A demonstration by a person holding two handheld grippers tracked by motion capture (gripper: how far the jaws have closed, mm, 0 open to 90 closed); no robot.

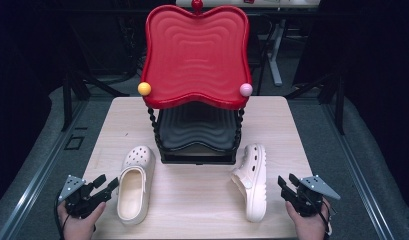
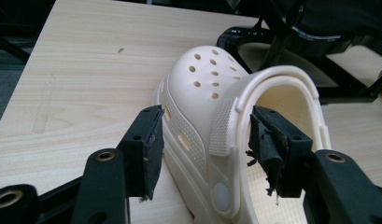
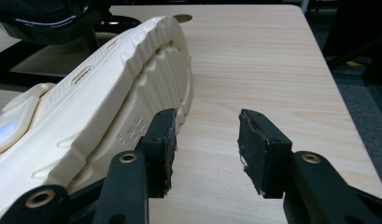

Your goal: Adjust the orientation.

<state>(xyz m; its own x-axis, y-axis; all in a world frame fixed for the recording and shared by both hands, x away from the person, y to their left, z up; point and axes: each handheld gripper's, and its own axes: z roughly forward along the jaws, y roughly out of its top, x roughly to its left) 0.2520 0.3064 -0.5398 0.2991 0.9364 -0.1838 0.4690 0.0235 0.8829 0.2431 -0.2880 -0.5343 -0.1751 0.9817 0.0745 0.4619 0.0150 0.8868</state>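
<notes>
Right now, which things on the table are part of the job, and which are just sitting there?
In the job:
left clog, upright
right clog, on its side
left hand-held gripper, open
right hand-held gripper, open

Just there:
red tray
black tray

matt foam clogs (image 1: 137, 187), pale wood-grain table (image 1: 202, 195)

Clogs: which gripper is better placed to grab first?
Left, likely. The left gripper has open jaws either side of the upright clog's side wall. The right gripper is open beside the tipped clog's sole, with only table between its jaws.
</notes>
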